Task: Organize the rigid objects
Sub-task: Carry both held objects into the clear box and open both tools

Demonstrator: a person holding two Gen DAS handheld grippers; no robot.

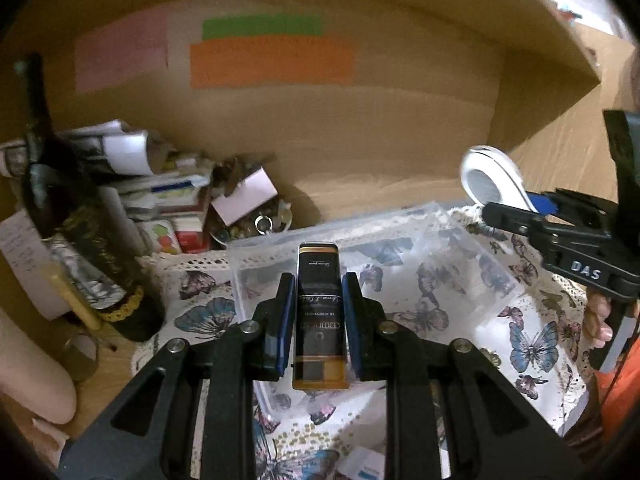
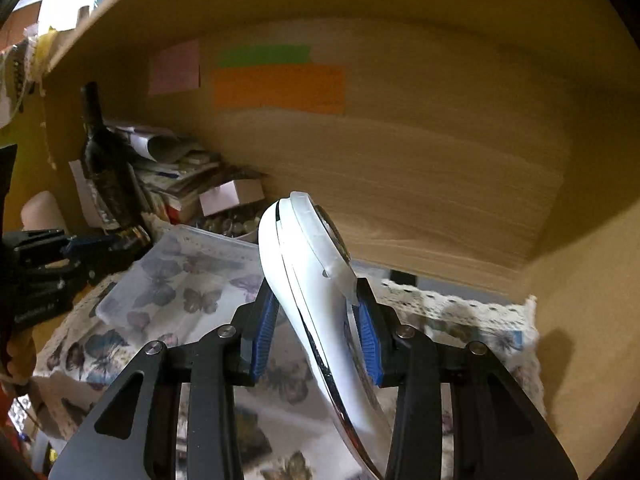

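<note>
My left gripper (image 1: pixel 318 300) is shut on a black and gold flat bottle (image 1: pixel 319 312), held over a clear plastic box (image 1: pixel 420 232) that lies on a butterfly-print cloth (image 1: pixel 532 344). My right gripper (image 2: pixel 316 320) is shut on a white hand-held device (image 2: pixel 304 264) with a round head and chrome-edged handle, above the same cloth (image 2: pixel 472 320) to the right of the box (image 2: pixel 180 272). In the left wrist view the right gripper (image 1: pixel 516 216) and the device (image 1: pixel 488 176) show at the right edge. In the right wrist view the left gripper (image 2: pixel 92 248) shows at the left edge.
This is a wooden shelf niche with coloured paper notes (image 1: pixel 272 60) on the back wall. At the left stand a dark wine bottle (image 1: pixel 76 232), a pile of papers and small boxes (image 1: pixel 160 188) and a bowl of coins (image 1: pixel 256 224). A side wall (image 2: pixel 592 280) closes the right.
</note>
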